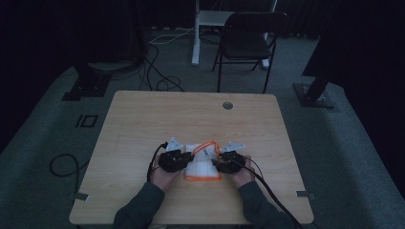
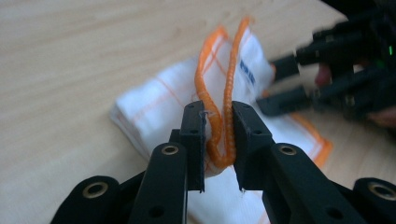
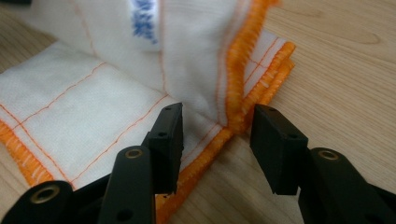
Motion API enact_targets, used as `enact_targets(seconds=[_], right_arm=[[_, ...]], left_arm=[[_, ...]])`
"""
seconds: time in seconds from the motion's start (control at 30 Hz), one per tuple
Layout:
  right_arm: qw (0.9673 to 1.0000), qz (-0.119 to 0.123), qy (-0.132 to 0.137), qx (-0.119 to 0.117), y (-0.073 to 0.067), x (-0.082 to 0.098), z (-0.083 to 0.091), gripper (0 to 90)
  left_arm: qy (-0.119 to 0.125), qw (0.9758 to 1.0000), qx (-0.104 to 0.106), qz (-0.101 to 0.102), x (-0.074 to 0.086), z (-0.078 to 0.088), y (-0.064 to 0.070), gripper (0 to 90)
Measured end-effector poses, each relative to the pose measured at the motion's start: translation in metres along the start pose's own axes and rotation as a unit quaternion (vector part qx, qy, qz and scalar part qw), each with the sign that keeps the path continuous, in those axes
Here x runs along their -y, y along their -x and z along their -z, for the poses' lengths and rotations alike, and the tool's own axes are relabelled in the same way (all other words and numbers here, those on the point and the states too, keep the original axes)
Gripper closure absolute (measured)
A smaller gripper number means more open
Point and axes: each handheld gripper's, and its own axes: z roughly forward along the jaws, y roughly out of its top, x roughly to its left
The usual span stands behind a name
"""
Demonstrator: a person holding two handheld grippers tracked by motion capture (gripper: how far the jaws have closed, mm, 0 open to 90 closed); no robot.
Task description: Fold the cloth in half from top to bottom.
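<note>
Already the left gripper is pinching the cloth's orange hem; the right gripper's fingers are straddling its corner, parted.

A folded cloth lies on the bench near its front edge, between the left gripper and right gripper; a chair stands on the floor behind the bench

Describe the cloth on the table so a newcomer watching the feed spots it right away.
On the wooden table, near the person's edge, a folded white cloth lies between the two hands. The left tool pinches a raised fold of it; the right tool is open at its corner. Its bright orange stitched border sets it apart.
</note>
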Motion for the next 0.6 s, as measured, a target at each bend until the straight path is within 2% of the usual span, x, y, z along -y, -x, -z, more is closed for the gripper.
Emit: enact_targets(seconds=[0.23,0.4,0.6], right_arm=[[1.0000,0.005,0.001,0.000,-0.002,-0.001,0.009,52.4],[0.9998,0.007,0.020,-0.003,-0.004,-0.001,0.025,51.8],[0.9995,0.006,0.030,-0.003,-0.003,0.001,0.037,51.9]], left_arm=[[-0.009,0.9999,0.006,-0.001,0.016,0.000,0.006,75.5],[-0.017,0.9998,0.007,-0.008,0.022,0.000,0.010,73.6],[-0.023,0.9997,0.009,-0.007,0.032,0.005,0.012,69.0]])
